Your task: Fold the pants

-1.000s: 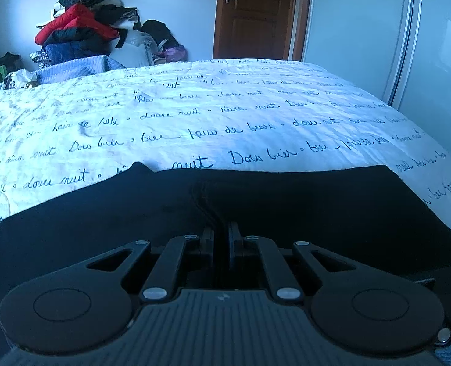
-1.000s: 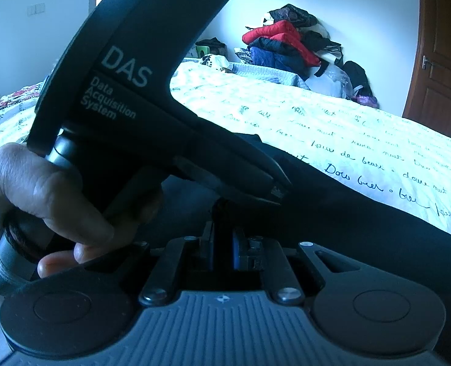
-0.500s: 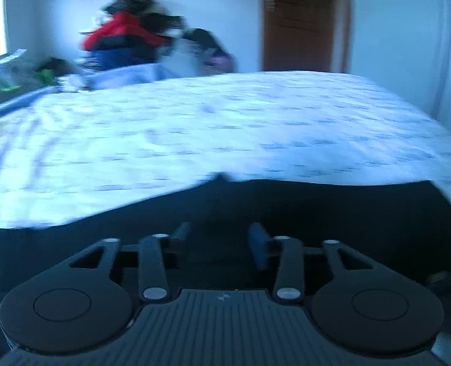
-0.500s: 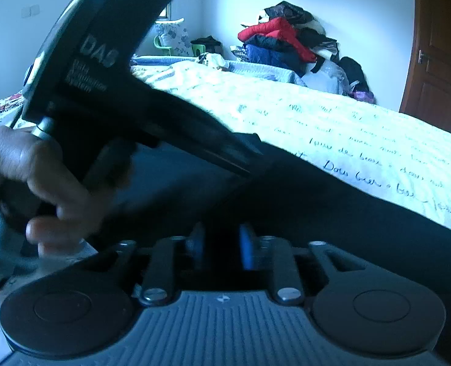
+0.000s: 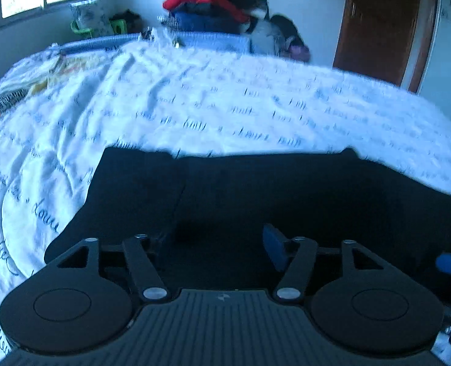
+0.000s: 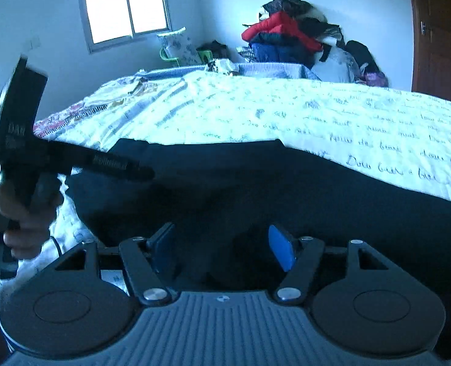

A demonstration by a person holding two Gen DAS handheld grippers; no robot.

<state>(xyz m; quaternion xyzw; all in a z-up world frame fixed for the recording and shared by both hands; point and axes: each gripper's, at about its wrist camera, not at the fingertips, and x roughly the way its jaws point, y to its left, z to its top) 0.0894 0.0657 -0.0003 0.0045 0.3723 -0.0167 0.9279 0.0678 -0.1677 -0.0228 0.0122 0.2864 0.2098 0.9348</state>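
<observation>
The black pants [image 5: 271,189] lie flat across the near part of the bed, folded lengthwise, and also show in the right wrist view [image 6: 286,189]. My left gripper [image 5: 216,244] is open and empty just above the pants near their left end. My right gripper [image 6: 222,244] is open and empty over the pants. The left gripper's black body [image 6: 27,140], held in a hand, shows at the left of the right wrist view, its tip over the pants' left end.
The bed has a white cover with blue script [image 5: 225,106]. A pile of clothes with a red jacket [image 6: 283,30] sits behind the bed. A brown door [image 5: 377,24] stands at the right, a window [image 6: 124,3] at the back left.
Both grippers have let go of the pants and opened. Both have swung left, and the left gripper has moved away to the pants' left end.
</observation>
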